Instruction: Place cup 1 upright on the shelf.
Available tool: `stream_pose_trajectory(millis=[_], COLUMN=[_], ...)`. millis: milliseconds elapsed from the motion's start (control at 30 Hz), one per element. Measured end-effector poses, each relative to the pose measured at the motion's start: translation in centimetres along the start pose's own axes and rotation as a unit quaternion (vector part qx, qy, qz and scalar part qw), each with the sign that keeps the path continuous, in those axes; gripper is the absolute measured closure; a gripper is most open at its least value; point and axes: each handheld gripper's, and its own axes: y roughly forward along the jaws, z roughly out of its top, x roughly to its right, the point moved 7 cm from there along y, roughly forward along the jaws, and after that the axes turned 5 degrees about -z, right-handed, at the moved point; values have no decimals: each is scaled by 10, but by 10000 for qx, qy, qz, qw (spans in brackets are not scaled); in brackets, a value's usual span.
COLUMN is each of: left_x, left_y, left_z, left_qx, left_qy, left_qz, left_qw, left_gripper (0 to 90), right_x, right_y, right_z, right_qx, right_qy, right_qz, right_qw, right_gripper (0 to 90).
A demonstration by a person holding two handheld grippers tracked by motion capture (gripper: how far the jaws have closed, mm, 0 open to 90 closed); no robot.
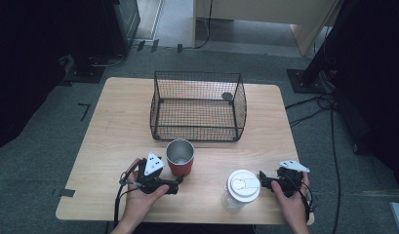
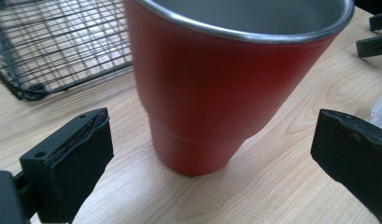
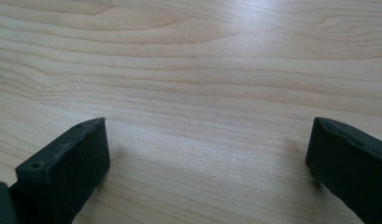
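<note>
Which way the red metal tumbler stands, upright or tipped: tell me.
Upright. The red metal tumbler rests on its narrow base on the wooden table, its steel-rimmed mouth facing up.

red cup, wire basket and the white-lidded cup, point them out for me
red cup (image 2: pixel 212 93), left gripper view, on its red side wall
wire basket (image 1: pixel 197 131), high view, on its front mesh wall
white-lidded cup (image 1: pixel 243 185), high view, on the white lid

From above our side we look forward and down on the whole surface (image 1: pixel 114 122), while the left gripper view sits close against the red cup (image 2: pixel 216 93) with the wire basket (image 2: pixel 53 46) behind, both shared with the high view, and the right gripper view faces bare wood at close range
</note>
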Motion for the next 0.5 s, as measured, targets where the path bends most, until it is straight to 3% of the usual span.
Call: stream_pose_trajectory(millis=[500], left_x=[7], left_y=[12], left_z=[9], left_qx=[161], left_qy=[-7], left_qz=[-116], left_qw=[9998], left_gripper=[0], right_x=[0], right_y=[0], right_z=[0], right_qx=[-1], right_qy=[1], right_qz=[0], right_qw=[10000], right_gripper=[0])
